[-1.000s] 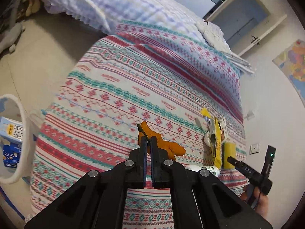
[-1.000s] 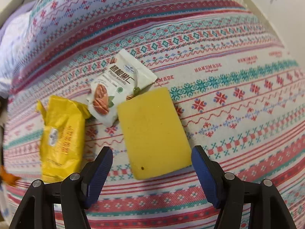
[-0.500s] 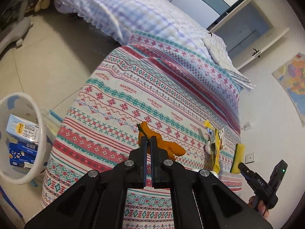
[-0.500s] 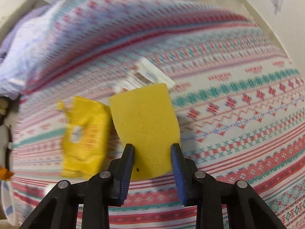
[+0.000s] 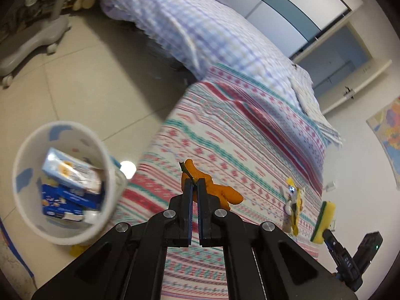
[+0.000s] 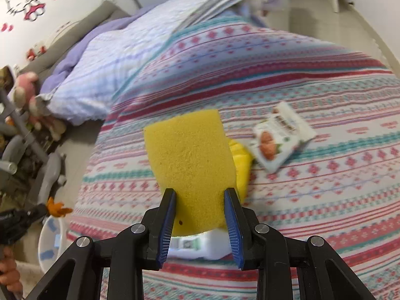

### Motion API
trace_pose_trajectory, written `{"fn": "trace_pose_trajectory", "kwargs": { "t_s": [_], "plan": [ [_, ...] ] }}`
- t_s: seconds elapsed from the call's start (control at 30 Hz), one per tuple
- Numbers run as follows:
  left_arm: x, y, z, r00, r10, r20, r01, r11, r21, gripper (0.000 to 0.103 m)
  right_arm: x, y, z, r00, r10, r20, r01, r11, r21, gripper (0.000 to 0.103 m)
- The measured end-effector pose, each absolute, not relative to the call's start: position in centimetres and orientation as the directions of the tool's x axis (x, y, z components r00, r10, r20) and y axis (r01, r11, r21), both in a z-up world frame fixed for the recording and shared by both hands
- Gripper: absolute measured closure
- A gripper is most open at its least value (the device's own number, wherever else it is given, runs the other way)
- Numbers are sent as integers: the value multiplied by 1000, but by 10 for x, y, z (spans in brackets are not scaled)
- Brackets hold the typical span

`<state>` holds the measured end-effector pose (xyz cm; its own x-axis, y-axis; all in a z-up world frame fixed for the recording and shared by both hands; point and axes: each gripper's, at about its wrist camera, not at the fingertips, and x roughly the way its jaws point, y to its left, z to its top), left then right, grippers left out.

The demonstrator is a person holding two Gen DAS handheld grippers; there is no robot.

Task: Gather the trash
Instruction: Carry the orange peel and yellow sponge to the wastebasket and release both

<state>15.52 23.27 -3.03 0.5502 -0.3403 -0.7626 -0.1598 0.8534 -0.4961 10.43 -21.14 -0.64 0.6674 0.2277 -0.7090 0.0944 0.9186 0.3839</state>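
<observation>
My left gripper (image 5: pixel 194 187) is shut on an orange peel (image 5: pixel 220 192) and holds it in the air beside the bed edge, to the right of a white trash bin (image 5: pixel 25 147) on the floor that holds blue and white cartons. My right gripper (image 6: pixel 200 200) is shut on a yellow sponge (image 6: pixel 190 155) lifted above the patterned bedspread (image 6: pixel 325 95); the sponge also shows in the left wrist view (image 5: pixel 323 220). A yellow wrapper (image 6: pixel 241 165), a white nut packet (image 6: pixel 280 140) and a white tube (image 6: pixel 195 246) lie on the bed.
A checked purple quilt (image 5: pixel 200 32) covers the far half of the bed. Tiled floor (image 5: pixel 87 75) lies left of the bed, with a grey wheeled stand (image 5: pixel 32 37) and stuffed toys (image 6: pixel 27 95) at the wall. The bin also shows in the right wrist view (image 6: pixel 47 240).
My right gripper closed on the sponge and lifted it off the bed, swinging left. My left gripper carried the orange peel away from the bed towards the bin.
</observation>
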Motion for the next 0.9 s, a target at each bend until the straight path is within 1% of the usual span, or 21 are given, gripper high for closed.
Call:
{"fn": "trace_pose_trajectory", "kwargs": {
  "t_s": [0.1,0.27,0.4,0.63,0.73,0.77,0.8,0.83,0.87,0.9],
  "plan": [
    [148,262,-33,554,-299,-777,-218,849,-482,101,104,-197,-5,669,252,-699,51,923,381,68],
    [124,337,-44,585,-298,-755,-361,737,-571,101,101,-176,-4,671,295,-680,-25,926,377,68],
    [107,383,-54,591,-235,-772,-470,677,-566,101,99,-166,-8,659,317,-682,-53,924,378,68],
    [105,383,-70,505,-225,-833,-476,733,-486,101,98,-139,-14,631,371,-682,-108,912,396,68],
    [109,381,-84,435,-295,-851,-473,729,-495,98,97,-123,-18,612,400,-682,-137,903,407,68],
    [110,382,-88,417,-315,-852,-483,718,-502,94,97,-116,-19,604,410,-683,-149,901,408,68],
    [109,385,-91,407,-326,-853,-500,702,-507,84,97,-111,-21,598,417,-684,-158,899,409,68],
    [106,389,-92,412,-328,-850,-520,682,-514,77,97,-103,-23,590,426,-686,-169,896,411,68],
    [104,393,-91,427,-326,-844,-530,666,-525,65,97,-95,-24,582,435,-687,-181,893,412,68],
    [102,397,-88,451,-319,-833,-536,650,-539,62,96,-89,-25,576,442,-688,-190,891,413,68]
  ]
}}
